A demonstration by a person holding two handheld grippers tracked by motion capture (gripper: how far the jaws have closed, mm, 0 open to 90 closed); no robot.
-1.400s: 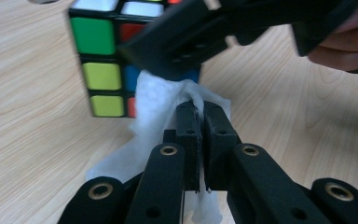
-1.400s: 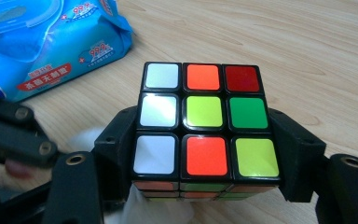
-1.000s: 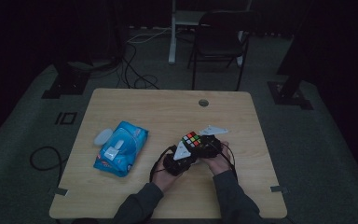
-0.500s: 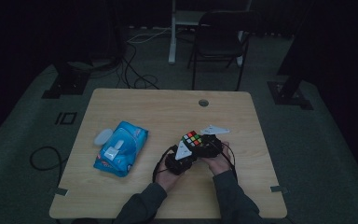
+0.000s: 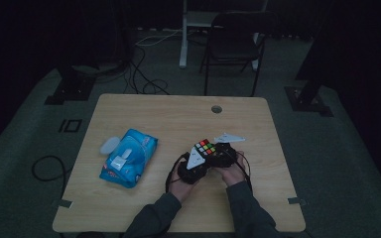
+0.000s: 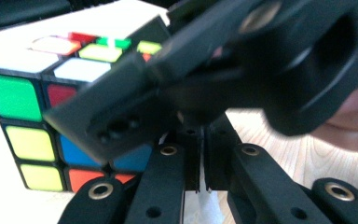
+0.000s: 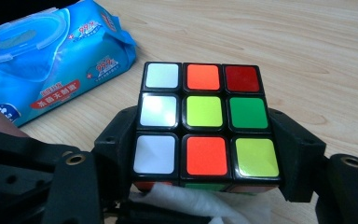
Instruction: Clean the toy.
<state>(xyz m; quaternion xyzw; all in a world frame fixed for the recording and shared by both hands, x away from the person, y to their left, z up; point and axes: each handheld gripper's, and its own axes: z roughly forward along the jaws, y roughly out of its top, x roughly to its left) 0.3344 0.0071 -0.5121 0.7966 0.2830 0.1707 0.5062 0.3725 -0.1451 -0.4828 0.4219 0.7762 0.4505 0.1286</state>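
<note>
A scrambled Rubik's cube (image 5: 206, 147) (image 7: 205, 126) is held just above the wooden table (image 5: 154, 114), near its front middle. My right gripper (image 5: 219, 151) (image 7: 205, 156) is shut on it, one black jaw against each side. A white wipe (image 7: 191, 200) is bunched against the cube's near lower edge. My left gripper (image 5: 197, 162) (image 6: 200, 163) comes in from the left with its jaws pressed together, apparently pinching that wipe. In the left gripper view the cube (image 6: 28, 135) is close at left, and the right gripper's jaw (image 6: 191, 79) crosses in front.
A blue pack of wet wipes (image 5: 129, 157) (image 7: 51, 60) lies on the table's left half, with a small white lid (image 5: 110, 145) beside it. A cable hole (image 5: 217, 109) sits near the far edge. A dark chair (image 5: 233, 39) stands beyond the table.
</note>
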